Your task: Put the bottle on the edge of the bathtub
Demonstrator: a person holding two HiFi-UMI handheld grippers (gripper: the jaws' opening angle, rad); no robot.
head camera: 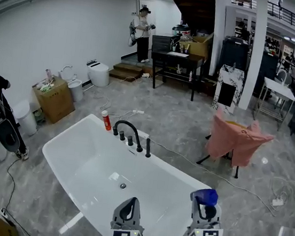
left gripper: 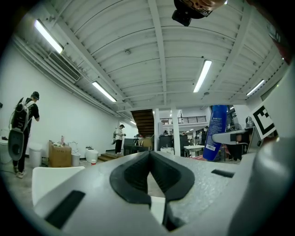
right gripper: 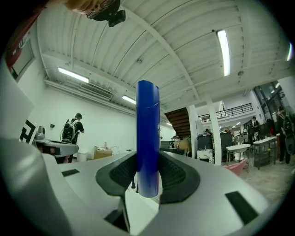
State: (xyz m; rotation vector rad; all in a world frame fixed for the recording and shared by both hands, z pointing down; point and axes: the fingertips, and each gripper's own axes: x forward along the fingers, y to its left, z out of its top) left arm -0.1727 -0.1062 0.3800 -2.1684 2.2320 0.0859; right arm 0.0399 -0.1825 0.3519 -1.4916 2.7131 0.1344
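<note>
Bottle (right gripper: 147, 138), blue, stands upright between the pads of your right gripper (head camera: 204, 203), clamped on 2 sides. Head view: it is held by the near right corner of the bathtub (head camera: 67, 131). Your left gripper (head camera: 130, 204) is closed on nothing, over the tub's near edge.

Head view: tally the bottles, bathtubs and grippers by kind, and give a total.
Bottles: 2, the blue bottle in the right gripper and the red bottle near the faucet
Bathtub: 1
Grippers: 2, the right gripper and the left gripper
Total: 5
</note>
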